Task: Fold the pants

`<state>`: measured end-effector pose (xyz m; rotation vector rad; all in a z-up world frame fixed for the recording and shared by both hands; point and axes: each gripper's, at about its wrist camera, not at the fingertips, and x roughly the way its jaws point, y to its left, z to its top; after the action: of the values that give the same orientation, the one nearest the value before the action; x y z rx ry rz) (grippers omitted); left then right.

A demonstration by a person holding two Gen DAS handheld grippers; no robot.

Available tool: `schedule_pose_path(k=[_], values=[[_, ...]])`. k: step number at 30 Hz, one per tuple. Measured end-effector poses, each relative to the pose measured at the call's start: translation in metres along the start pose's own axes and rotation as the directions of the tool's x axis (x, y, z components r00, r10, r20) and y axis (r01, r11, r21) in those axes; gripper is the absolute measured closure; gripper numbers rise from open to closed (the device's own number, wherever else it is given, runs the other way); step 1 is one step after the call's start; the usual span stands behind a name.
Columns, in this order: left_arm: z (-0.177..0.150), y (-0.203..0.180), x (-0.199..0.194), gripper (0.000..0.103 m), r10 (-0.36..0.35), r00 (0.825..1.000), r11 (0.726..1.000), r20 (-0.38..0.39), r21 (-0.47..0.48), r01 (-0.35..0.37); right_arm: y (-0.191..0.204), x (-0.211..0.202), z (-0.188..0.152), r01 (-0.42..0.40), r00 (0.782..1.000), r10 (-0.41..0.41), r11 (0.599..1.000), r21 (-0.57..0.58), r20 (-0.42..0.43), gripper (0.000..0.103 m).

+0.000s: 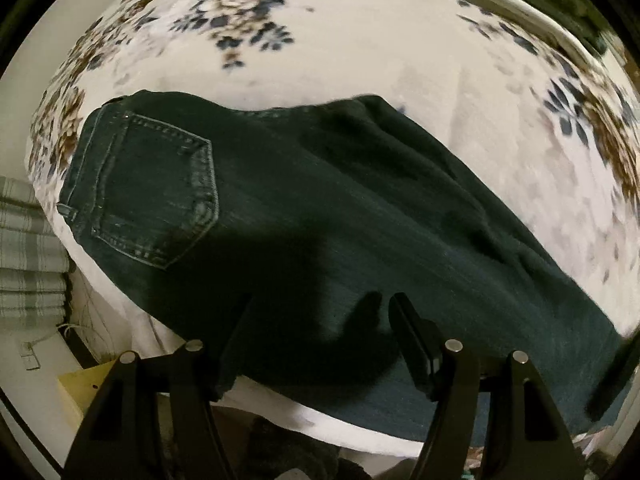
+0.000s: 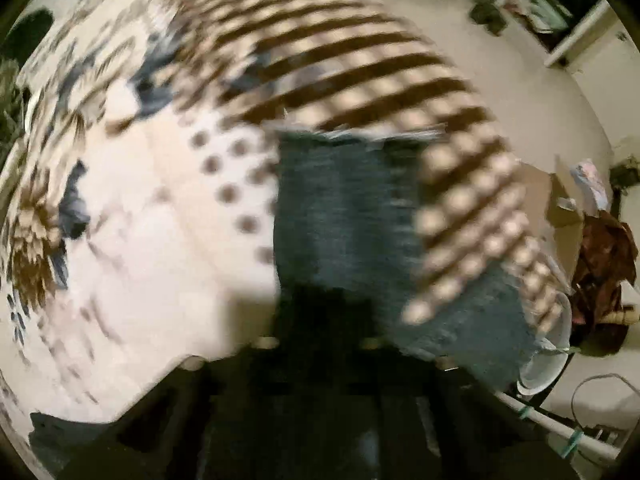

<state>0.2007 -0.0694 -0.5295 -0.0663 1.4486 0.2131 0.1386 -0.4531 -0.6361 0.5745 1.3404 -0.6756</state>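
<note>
Under me lies a bed covered in a white bedspread printed with blue and brown flowers (image 1: 360, 40), rounded and soft, filling most of my left view. My right view shows what my left does not: the spread's brown-and-cream striped border (image 2: 380, 64), a pale floor (image 2: 520, 80), and a heap of brown cloth (image 2: 604, 264) against the wall.

The dark blue denim pants (image 1: 320, 220) lie flat on the bed with the legs laid together, a stitched back pocket (image 1: 156, 196) facing up towards the left, the cloth running down to the right. In my right view, heavily blurred, a paler leg end with a frayed hem (image 2: 340, 216) reaches away from me.

My left claw (image 1: 316, 340) is spread wide just over the denim, pinching nothing. My right claw is a dark smear at the bottom of its view; I cannot tell how its fingers stand.
</note>
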Motion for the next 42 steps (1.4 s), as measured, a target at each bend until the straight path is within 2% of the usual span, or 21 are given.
schedule_pose_path(k=[3,6,8,9,10,11,12,14,16,19,20,22,24,26,27,28,29,32,35,38,42], values=[[-0.011,-0.01,0.002,0.037,0.003,1.0,1.0,-0.025,0.012,-0.003,-0.061,-0.025,-0.018,-0.017,0.999,0.013,0.992,0.127,0.036,0.097],[-0.02,-0.017,0.009,0.037,0.003,0.998,1.0,-0.057,0.019,-0.002,-0.135,-0.026,-0.045,-0.027,1.0,0.026,0.962,0.273,0.005,0.097],[-0.025,-0.021,0.013,0.037,0.01,0.997,0.999,-0.07,0.034,-0.007,-0.168,-0.012,-0.062,-0.06,0.994,0.089,0.933,0.354,-0.066,0.097],[-0.028,-0.025,0.013,0.037,0.013,0.997,0.999,-0.073,0.046,-0.009,-0.185,-0.009,-0.069,-0.114,0.985,0.158,0.899,0.423,-0.071,0.096],[-0.026,-0.028,0.015,0.037,0.017,0.997,0.998,-0.073,0.054,-0.013,-0.19,-0.009,-0.072,-0.143,0.979,0.191,0.885,0.443,-0.065,0.095],[-0.028,-0.027,0.017,0.037,0.026,0.997,0.997,-0.071,0.069,-0.021,-0.187,-0.012,-0.07,-0.148,0.979,0.193,0.893,0.424,-0.066,0.086],[-0.03,-0.03,0.018,0.037,0.029,0.997,0.997,-0.072,0.076,-0.023,-0.176,-0.015,-0.065,-0.16,0.978,0.198,0.91,0.383,-0.061,0.065],[-0.035,-0.04,0.024,0.037,0.032,0.996,0.995,-0.085,0.092,-0.024,-0.148,-0.023,-0.056,-0.225,0.968,0.248,0.922,0.315,-0.032,0.043],[-0.037,-0.043,0.029,0.035,0.053,0.995,0.992,-0.087,0.121,-0.043,-0.103,-0.028,-0.036,-0.266,0.961,0.276,0.941,0.208,-0.018,0.039],[-0.041,-0.05,0.036,0.017,0.109,0.992,0.984,-0.056,0.147,-0.1,-0.04,-0.022,-0.008,-0.23,0.973,0.231,0.971,0.061,-0.013,0.031],[-0.042,-0.053,0.036,0.009,0.116,0.992,0.983,-0.052,0.147,-0.108,-0.021,-0.018,-0.001,-0.201,0.979,0.202,0.979,0.037,-0.02,0.031],[-0.04,-0.046,0.04,0.0,0.132,0.99,0.983,-0.048,0.138,-0.124,0.013,-0.002,0.016,-0.127,0.991,0.127,0.992,-0.01,-0.047,0.031],[-0.039,-0.037,0.044,0.0,0.089,0.994,0.99,-0.063,0.113,-0.082,0.034,0.016,0.025,-0.026,0.998,0.021,0.997,-0.073,-0.067,0.031],[-0.042,-0.032,0.047,0.0,0.046,0.996,0.995,-0.078,0.094,-0.039,0.039,0.019,0.026,0.013,0.998,-0.018,0.996,-0.087,-0.055,0.036],[-0.04,-0.031,0.049,0.0,0.036,0.996,0.995,-0.078,0.095,-0.029,0.034,0.013,0.025,0.018,1.0,-0.02,0.998,-0.068,-0.023,0.068],[-0.039,-0.03,0.05,0.0,0.028,0.997,0.995,-0.077,0.097,-0.02,0.029,0.007,0.026,0.036,0.999,-0.037,0.998,-0.053,0.001,0.089],[-0.04,-0.029,0.051,0.0,0.02,0.997,0.995,-0.072,0.1,-0.013,0.018,-0.001,0.024,0.037,0.999,-0.036,0.999,-0.028,0.022,0.098],[-0.045,-0.022,0.054,0.0,0.007,0.998,0.995,-0.055,0.105,-0.001,-0.035,-0.026,0.015,0.012,0.997,-0.018,0.997,0.076,0.077,0.098],[-0.048,-0.015,0.055,0.0,0.008,0.999,0.995,-0.045,0.101,-0.003,-0.109,-0.041,-0.009,-0.014,0.997,-0.002,0.978,0.207,0.078,0.098],[-0.051,-0.025,0.049,0.0,0.014,0.999,0.995,-0.039,0.098,-0.01,-0.166,-0.021,-0.047,-0.035,0.999,0.04,0.943,0.332,-0.007,0.098],[-0.053,-0.009,0.057,0.0,0.013,0.999,0.995,-0.041,0.1,-0.009,-0.208,0.006,-0.076,-0.071,0.988,0.125,0.897,0.436,-0.094,0.097]])
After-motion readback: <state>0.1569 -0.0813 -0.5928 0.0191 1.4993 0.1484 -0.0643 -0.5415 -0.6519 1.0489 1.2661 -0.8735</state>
